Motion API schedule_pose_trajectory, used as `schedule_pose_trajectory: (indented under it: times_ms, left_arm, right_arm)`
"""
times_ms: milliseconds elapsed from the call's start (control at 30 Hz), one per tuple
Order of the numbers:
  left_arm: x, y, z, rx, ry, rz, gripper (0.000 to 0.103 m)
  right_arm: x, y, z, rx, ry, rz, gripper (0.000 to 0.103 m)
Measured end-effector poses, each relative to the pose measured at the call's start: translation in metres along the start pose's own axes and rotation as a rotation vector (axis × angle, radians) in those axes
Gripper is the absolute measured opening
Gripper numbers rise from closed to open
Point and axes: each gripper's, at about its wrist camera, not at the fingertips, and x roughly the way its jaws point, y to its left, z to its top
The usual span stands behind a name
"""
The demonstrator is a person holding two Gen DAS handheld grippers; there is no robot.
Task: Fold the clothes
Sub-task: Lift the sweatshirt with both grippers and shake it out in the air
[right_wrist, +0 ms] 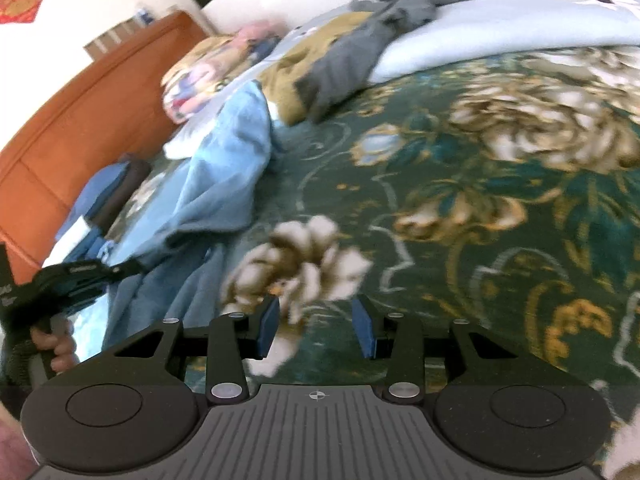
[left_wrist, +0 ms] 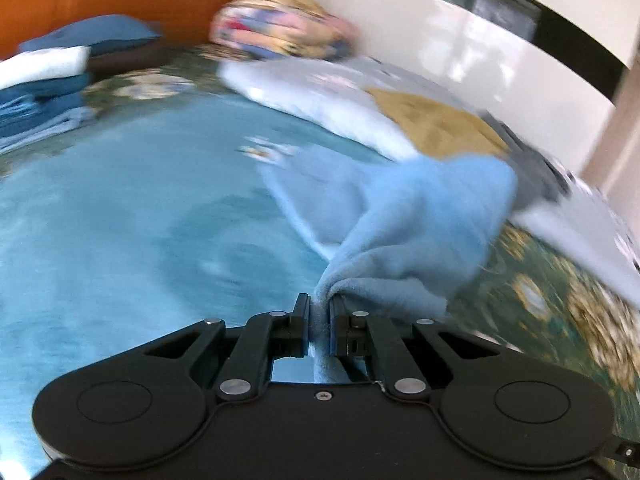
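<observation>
A light blue fleece garment (left_wrist: 400, 216) lies spread over the bed. My left gripper (left_wrist: 319, 304) is shut on a bunched edge of it, and the cloth rises in a fold just ahead of the fingers. The same garment (right_wrist: 224, 168) shows in the right wrist view at the left, with the left gripper (right_wrist: 76, 276) held in a hand beside it. My right gripper (right_wrist: 316, 328) is open and empty, low over the dark green floral bedspread (right_wrist: 500, 200), to the right of the garment.
A white quilt (left_wrist: 320, 96) with a mustard garment (right_wrist: 304, 68) and a grey garment (right_wrist: 352, 52) lies along the far side. Folded blue and white clothes (left_wrist: 44, 80) are stacked at the left. A floral pillow (left_wrist: 280, 28) leans on the orange headboard (right_wrist: 80, 120).
</observation>
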Motion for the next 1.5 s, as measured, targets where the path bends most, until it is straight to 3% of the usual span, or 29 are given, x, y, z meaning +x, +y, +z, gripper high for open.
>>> schedule_pose_trajectory:
  times_ms: [300,467,700,833,967,1100,1367,1433,1500]
  left_arm:
    - [-0.022,0.106,-0.003,-0.198,-0.023,0.123,0.007]
    - [-0.019,0.11,-0.009,-0.155,-0.018,0.122,0.007]
    - [-0.008,0.111,-0.018,-0.121,0.014,0.104,0.01]
    - [-0.003,0.116,-0.023,-0.119,0.037,0.088,0.012]
    - [-0.001,0.117,-0.024,-0.109,0.051,0.077,0.012]
    - [0.001,0.118,-0.024,-0.1,0.064,0.066,0.013]
    - [0.003,0.12,-0.025,-0.083,0.085,0.044,0.013]
    - [0.003,0.12,-0.026,-0.082,0.085,0.043,0.013]
    - [0.004,0.118,-0.026,-0.077,0.088,0.042,0.013]
  right_arm:
    - [0.043,0.051,0.024,-0.142,0.047,0.071,0.037]
    - [0.076,0.091,0.052,-0.336,0.056,0.079,0.038]
    - [0.127,0.128,0.074,-0.781,0.073,-0.07,0.043]
    - [0.147,0.148,0.073,-1.07,0.07,-0.067,0.05]
    - [0.158,0.17,0.067,-1.347,0.001,-0.103,0.066]
    - [0.164,0.182,0.05,-1.588,-0.041,-0.101,0.068]
    - [0.178,0.191,0.026,-1.747,0.008,-0.048,0.066]
    - [0.181,0.191,0.024,-1.758,0.018,-0.052,0.06]
    - [0.185,0.191,0.026,-1.723,0.048,-0.057,0.038]
